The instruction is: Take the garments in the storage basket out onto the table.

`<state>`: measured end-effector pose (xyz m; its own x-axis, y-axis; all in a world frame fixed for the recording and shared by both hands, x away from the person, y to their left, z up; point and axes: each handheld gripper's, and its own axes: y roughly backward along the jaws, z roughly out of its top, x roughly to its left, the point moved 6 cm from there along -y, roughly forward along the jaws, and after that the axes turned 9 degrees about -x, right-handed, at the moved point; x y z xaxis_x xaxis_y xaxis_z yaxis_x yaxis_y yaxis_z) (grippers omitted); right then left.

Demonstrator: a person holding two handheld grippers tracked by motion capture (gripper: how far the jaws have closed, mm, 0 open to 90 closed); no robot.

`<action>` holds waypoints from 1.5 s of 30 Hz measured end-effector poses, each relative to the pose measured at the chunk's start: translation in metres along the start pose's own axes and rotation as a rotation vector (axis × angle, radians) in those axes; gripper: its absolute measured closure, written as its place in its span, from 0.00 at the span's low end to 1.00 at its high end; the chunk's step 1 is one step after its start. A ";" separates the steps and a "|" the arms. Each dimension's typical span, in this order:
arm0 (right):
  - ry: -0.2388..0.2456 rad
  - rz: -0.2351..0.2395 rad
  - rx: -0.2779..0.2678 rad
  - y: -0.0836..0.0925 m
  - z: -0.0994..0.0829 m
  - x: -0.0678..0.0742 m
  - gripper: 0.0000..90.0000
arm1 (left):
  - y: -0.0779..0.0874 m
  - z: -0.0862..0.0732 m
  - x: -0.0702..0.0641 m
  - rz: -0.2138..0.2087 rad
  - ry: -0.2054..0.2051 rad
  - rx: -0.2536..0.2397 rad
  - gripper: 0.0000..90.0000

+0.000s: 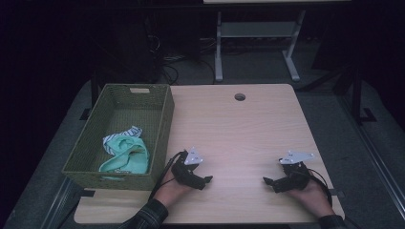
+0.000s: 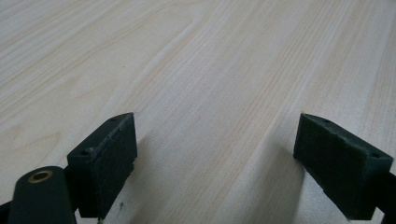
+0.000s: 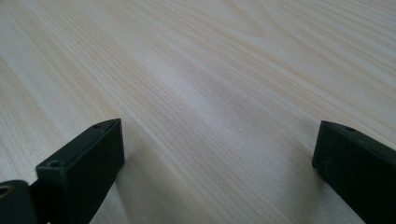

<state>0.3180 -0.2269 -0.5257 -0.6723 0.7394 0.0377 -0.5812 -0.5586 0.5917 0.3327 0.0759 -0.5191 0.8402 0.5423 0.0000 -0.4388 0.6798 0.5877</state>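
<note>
Here, both jaws are seen spread w/ nothing between: left gripper (image 1: 206, 180) & right gripper (image 1: 266, 181) rested on tabletop (image 1: 239, 129), cloth (image 1: 125, 155) in basket (image 1: 162, 119).

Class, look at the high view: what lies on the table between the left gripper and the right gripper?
Nothing: the high view shows bare wooden table between the left gripper and the right gripper.
</note>
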 end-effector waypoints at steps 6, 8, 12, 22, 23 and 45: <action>0.000 0.000 0.000 0.000 0.000 0.000 0.02 | -0.001 0.002 0.001 0.000 0.002 0.024 0.14; 0.001 0.002 0.000 0.000 0.000 0.000 0.02 | -0.001 0.004 0.002 0.003 0.024 0.028 0.15; 0.002 0.004 0.000 0.000 0.000 0.000 0.02 | -0.001 0.006 0.006 -0.004 0.060 0.036 0.15; 0.000 0.001 0.000 -0.001 0.000 0.000 0.02 | 0.001 0.010 0.007 -0.009 0.071 0.035 0.15; 0.001 0.001 0.000 -0.001 0.000 0.000 0.02 | 0.002 0.011 0.007 -0.011 0.071 0.035 0.15; 0.000 0.001 -0.002 -0.001 0.000 0.000 0.02 | 0.009 0.023 0.012 -0.008 0.067 0.032 0.15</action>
<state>0.3188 -0.2265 -0.5257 -0.6731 0.7386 0.0382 -0.5813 -0.5602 0.5901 0.3459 0.0769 -0.4958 0.8197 0.5698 -0.0586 -0.4209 0.6687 0.6130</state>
